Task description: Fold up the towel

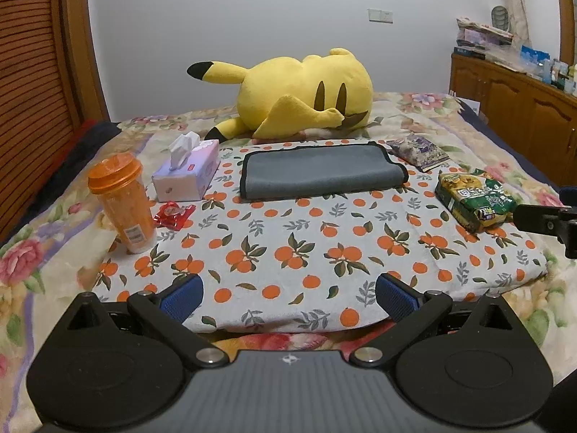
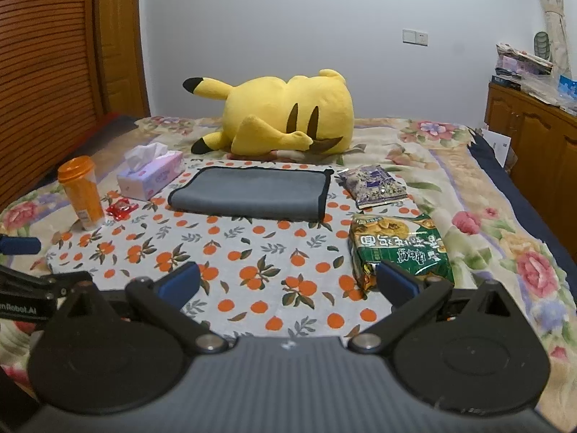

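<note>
A grey towel (image 1: 319,171) with black edging lies folded over on the far part of an orange-print cloth (image 1: 288,249) on the bed; it also shows in the right wrist view (image 2: 252,193). My left gripper (image 1: 288,297) is open and empty, held back over the cloth's near edge, well short of the towel. My right gripper (image 2: 288,283) is open and empty, also near the cloth's front, to the right. Its tip shows at the right edge of the left wrist view (image 1: 541,218).
An orange bottle (image 1: 122,198), tissue box (image 1: 187,173) and red wrapper (image 1: 173,214) stand left of the towel. A green snack bag (image 2: 400,249) and purple snack bag (image 2: 373,184) lie right. A yellow plush (image 1: 299,97) lies behind. A wooden cabinet (image 1: 519,108) stands right.
</note>
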A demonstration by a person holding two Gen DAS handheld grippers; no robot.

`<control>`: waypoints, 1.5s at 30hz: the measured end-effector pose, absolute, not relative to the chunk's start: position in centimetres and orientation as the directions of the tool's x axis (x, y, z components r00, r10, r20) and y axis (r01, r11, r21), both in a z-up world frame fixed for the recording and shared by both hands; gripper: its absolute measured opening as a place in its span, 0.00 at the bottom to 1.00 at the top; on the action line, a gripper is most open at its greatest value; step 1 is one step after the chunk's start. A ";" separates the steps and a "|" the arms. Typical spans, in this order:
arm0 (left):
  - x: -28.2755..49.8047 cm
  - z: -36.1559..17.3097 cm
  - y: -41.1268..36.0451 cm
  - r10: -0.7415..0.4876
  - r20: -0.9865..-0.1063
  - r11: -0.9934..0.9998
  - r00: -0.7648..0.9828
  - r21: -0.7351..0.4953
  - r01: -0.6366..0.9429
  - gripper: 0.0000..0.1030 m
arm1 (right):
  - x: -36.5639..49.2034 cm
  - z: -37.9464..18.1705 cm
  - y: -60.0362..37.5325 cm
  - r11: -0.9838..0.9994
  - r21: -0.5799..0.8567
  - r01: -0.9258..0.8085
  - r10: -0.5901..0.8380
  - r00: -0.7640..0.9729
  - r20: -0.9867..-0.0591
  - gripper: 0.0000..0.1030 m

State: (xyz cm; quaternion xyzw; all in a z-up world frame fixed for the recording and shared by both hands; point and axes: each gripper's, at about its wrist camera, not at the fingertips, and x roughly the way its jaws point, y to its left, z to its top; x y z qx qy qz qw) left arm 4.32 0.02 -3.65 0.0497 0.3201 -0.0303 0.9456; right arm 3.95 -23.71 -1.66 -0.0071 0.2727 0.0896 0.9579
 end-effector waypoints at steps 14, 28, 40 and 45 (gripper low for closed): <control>4.1 -5.5 -0.1 -0.028 -0.623 0.994 0.782 0.063 0.085 1.00 | 4.2 -3.5 -23.7 0.986 0.051 -0.161 0.162 0.818 -0.552 1.00; 3.8 -5.9 0.2 -0.018 -0.608 0.995 0.794 0.063 0.071 1.00 | 3.7 -3.5 -24.2 0.985 0.073 -0.158 0.173 0.833 -0.525 1.00; 2.6 -5.1 0.3 -0.010 -0.560 0.995 0.829 0.075 0.063 1.00 | 3.4 -3.6 -23.8 0.987 0.035 -0.159 0.154 0.836 -0.527 1.00; 2.0 -4.5 0.5 -0.010 -0.521 0.997 0.854 0.065 0.052 1.00 | 3.1 -3.4 -23.8 0.987 0.029 -0.156 0.148 0.847 -0.510 1.00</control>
